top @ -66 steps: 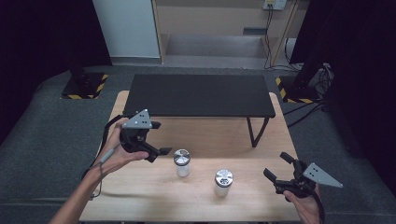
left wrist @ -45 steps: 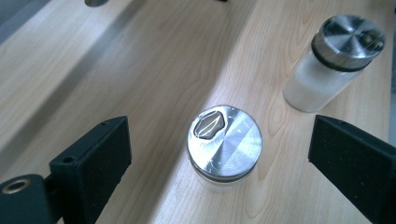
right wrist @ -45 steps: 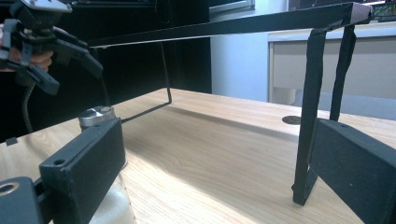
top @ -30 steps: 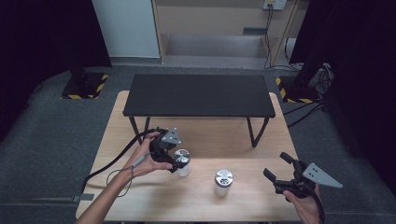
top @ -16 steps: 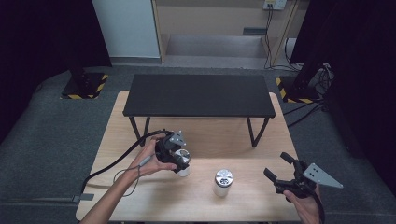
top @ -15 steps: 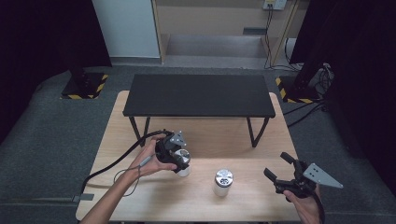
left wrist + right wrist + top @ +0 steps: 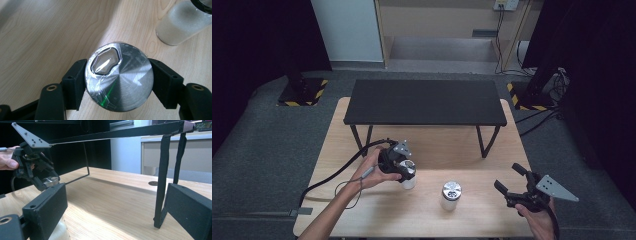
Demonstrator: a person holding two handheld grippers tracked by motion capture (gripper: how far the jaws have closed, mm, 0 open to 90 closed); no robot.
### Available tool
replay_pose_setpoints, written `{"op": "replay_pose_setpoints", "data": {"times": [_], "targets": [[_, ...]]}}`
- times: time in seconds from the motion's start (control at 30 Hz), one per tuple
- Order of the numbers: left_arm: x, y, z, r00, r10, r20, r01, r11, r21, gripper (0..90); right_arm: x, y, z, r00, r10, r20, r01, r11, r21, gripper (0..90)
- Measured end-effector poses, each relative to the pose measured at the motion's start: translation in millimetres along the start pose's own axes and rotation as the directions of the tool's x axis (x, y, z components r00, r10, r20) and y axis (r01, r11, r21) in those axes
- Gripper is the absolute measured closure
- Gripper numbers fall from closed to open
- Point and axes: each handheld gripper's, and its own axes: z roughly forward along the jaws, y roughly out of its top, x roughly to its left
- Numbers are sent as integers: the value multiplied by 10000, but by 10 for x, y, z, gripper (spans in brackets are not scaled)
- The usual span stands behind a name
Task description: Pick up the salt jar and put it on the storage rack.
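I look down from the high view and I see my left gripper [image 7: 402, 167] placed over the left shaker [image 7: 407, 174], near the middle of the wooden table [image 7: 437, 145]; the hand behind it holds the body of the gripper, and the black cable goes from it toward the left edge of the table. In the left gripper view the jaws have just been closing, and now the two black pads press on the round metal lid [image 7: 119, 76] of this shaker from both sides; so the left gripper is clenched on the left shaker from above. The lid is covered with clear tape, and there is one shiny opening in its upper left part. The shaker stands upright on the wood; I cannot tell if its bottom touches the table.

The second shaker [image 7: 450, 195] stands upright on the table, to the right of the first one and a little closer to me; the two are near but apart. In the left gripper view its frosted glass body [image 7: 183, 21] appears in the upper right corner.

My right gripper [image 7: 512, 182] is held near the right front corner of the table, well apart from both shakers; its jaws are spread and nothing is between them. In the right gripper view I see the black shelf [image 7: 120, 132] with its thin legs standing on the table.
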Motion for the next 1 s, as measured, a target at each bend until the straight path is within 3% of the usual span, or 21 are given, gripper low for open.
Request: {"op": "replay_pose_setpoints", "data": {"times": [0.33,0.47,0.57,0.77,0.87,0.9,0.93,1.0], "targets": [[-39,36,-32,9999,-71,-156,74,9998,176,341,-4,-2,4,10000,15,-12,-15,10000,5,48],[-25,7,-138,9991,-415,-58,414,9990,-169,341,-4,-3,6,10000,29,-3,-29,10000,3,49],[-24,14,-273,9980,-621,-60,619,9974,-366,341,-6,-1,10,10000,17,-18,-17,10000,25,49],[-136,163,-610,9970,-541,-556,514,9975,-485,341,-4,1,18,10000,12,-39,-12,10000,45,49],[-117,209,-830,9954,-845,-457,807,9936,-787,340,-3,2,20,10000,8,-53,-8,10000,46,49],[-85,197,-901,9935,-1110,-234,1080,9887,-1044,339,-2,2,19,10000,7,-54,-7,10000,44,49],[-92,214,-967,9922,-1220,-268,1182,9864,-1138,341,-3,2,18,10000,0,-58,0,10000,36,49],[-96,253,-1100,9928,-1165,-277,1120,9852,-1294,341,0,2,17,10000,-7,-30,7,10000,33,49]]}}
